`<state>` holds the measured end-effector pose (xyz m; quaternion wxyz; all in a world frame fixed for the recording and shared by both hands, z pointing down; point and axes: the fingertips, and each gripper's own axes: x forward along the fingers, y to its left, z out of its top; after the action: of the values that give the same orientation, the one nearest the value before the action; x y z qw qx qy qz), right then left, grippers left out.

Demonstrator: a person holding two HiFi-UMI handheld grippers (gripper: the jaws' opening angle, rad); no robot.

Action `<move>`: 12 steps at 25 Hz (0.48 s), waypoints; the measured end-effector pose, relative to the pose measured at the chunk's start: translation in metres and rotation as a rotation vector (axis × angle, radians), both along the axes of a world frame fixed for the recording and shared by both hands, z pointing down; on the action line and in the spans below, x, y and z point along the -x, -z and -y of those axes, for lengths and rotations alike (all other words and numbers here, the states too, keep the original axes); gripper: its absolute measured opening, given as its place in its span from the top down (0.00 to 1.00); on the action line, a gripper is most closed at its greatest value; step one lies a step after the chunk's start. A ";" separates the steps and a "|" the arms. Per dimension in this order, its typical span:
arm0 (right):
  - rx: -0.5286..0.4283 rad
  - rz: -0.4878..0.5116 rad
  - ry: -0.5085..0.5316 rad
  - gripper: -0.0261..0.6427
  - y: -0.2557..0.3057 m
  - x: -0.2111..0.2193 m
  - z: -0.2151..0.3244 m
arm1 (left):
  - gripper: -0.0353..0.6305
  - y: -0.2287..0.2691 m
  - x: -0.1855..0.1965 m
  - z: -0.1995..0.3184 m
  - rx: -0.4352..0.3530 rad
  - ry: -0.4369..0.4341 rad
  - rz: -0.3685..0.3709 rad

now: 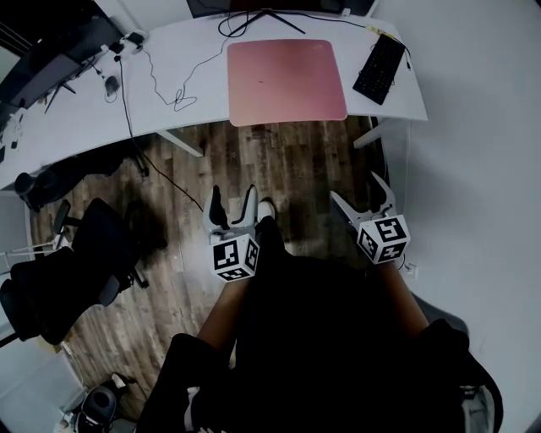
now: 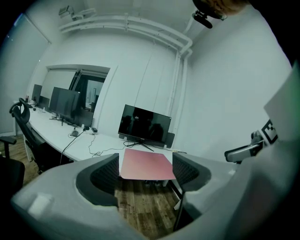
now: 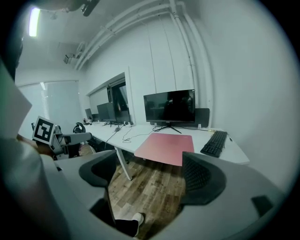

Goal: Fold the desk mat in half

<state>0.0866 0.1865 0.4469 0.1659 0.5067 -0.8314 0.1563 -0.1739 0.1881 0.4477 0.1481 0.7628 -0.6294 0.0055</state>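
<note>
A pink desk mat [image 1: 286, 80] lies flat and unfolded on the white desk [image 1: 84, 101], its near edge at the desk's front edge. It also shows in the left gripper view as the pink mat [image 2: 146, 164] and in the right gripper view as the mat [image 3: 166, 147]. My left gripper [image 1: 232, 201] is open and empty, held over the wooden floor well short of the desk. My right gripper [image 1: 363, 194] is open too, also over the floor, with nothing between its jaws. Both point toward the desk.
A black keyboard [image 1: 379, 68] lies right of the mat. A monitor stand [image 1: 269, 17] and cables [image 1: 173, 93] sit behind and left of it. Black office chairs [image 1: 72, 271] stand at the left on the wooden floor [image 1: 279, 169]. A white wall [image 1: 482, 169] runs along the right.
</note>
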 end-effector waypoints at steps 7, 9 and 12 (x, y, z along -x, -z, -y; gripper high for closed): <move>0.051 0.003 -0.035 0.32 -0.003 0.025 0.061 | 0.43 -0.001 0.050 0.058 0.022 0.038 -0.018; 0.062 -0.005 -0.037 0.32 -0.006 0.032 0.076 | 0.43 -0.002 0.060 0.078 0.027 0.035 -0.022; 0.064 -0.028 -0.042 0.32 -0.008 0.043 0.095 | 0.43 -0.003 0.071 0.104 0.029 0.024 -0.030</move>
<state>0.0432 0.0911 0.4547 0.1903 0.5207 -0.8128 0.1791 -0.2450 0.0840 0.4505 0.1687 0.7530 -0.6361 0.0012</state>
